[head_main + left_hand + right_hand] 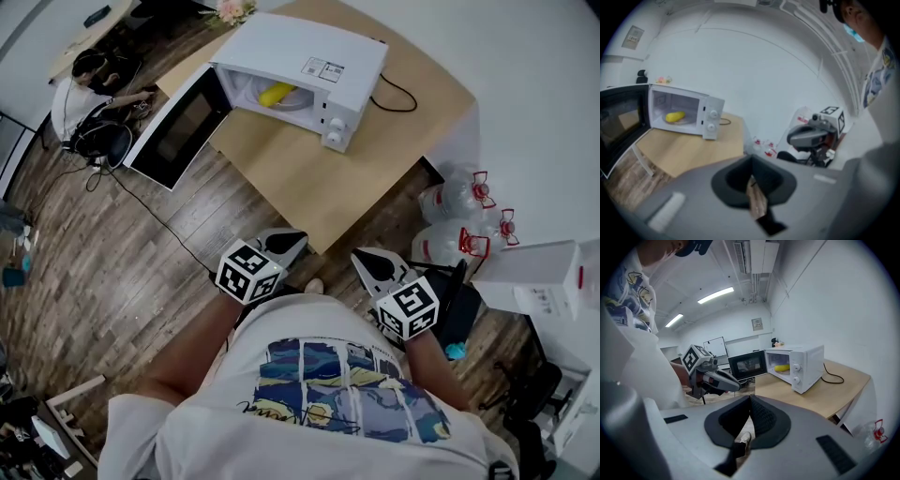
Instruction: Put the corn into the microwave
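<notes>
The yellow corn [276, 93] lies inside the white microwave [309, 66], whose door [178, 127] hangs wide open to the left. The left gripper view shows the corn [675, 116] in the lit cavity, and so does the right gripper view [782, 367]. My left gripper [286, 242] and right gripper [367, 258] are held close to my body, well short of the table's near corner. Both are shut with nothing between the jaws. Each gripper shows in the other's view: the right gripper [811, 136] and the left gripper [712, 378].
The microwave stands on a light wooden table [375, 159] with a black cable behind it. Large water bottles [450, 202] and a white box [544, 272] stand on the floor at the right. Headphones and bags [103, 131] lie on the floor beyond the open door.
</notes>
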Demonstrator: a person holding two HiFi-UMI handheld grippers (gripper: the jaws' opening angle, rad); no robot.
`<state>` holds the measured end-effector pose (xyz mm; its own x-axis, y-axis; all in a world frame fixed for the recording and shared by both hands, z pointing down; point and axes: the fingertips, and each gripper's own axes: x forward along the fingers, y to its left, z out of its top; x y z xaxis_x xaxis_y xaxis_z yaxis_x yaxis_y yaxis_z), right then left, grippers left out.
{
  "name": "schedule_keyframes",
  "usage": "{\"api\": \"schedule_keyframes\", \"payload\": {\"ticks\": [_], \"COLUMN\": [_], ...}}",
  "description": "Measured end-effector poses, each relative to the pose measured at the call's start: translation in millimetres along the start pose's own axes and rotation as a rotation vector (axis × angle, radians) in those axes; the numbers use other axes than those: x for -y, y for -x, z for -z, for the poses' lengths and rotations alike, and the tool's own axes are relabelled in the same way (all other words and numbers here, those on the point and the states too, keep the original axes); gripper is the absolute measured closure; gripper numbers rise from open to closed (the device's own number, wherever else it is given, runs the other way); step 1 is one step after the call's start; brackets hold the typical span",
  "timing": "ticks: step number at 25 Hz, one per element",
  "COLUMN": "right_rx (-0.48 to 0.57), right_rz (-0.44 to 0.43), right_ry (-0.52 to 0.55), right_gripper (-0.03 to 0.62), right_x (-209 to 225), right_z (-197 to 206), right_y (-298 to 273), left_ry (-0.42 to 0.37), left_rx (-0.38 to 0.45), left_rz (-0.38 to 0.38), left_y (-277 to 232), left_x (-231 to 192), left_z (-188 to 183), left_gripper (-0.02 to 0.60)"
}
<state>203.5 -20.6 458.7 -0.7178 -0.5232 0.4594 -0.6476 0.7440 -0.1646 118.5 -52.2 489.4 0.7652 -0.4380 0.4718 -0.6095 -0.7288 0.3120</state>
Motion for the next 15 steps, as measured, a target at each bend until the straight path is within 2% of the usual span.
{"api": "schedule_keyframes", "payload": {"ticks": [7,15], "right_rx": [-0.001,-0.008], "right_rz": [-0.025,-0.023], "right_ry": [0.024,0.001], "right_gripper": [0.583,0.585], "right_x": [-5.7,-1.6], "right_z": [2.8,11.5], "right_y": [-0.9,2.2], "left_ry": [0.015,0.015], "left_rx": [-0.009,-0.022], "left_rz": [-0.029,-0.020], "left_y": [4.0,-6.1], "left_x": [-1.5,3.1], "left_z": [9.4,11.2], "left_gripper": [0.572,0.572]}}
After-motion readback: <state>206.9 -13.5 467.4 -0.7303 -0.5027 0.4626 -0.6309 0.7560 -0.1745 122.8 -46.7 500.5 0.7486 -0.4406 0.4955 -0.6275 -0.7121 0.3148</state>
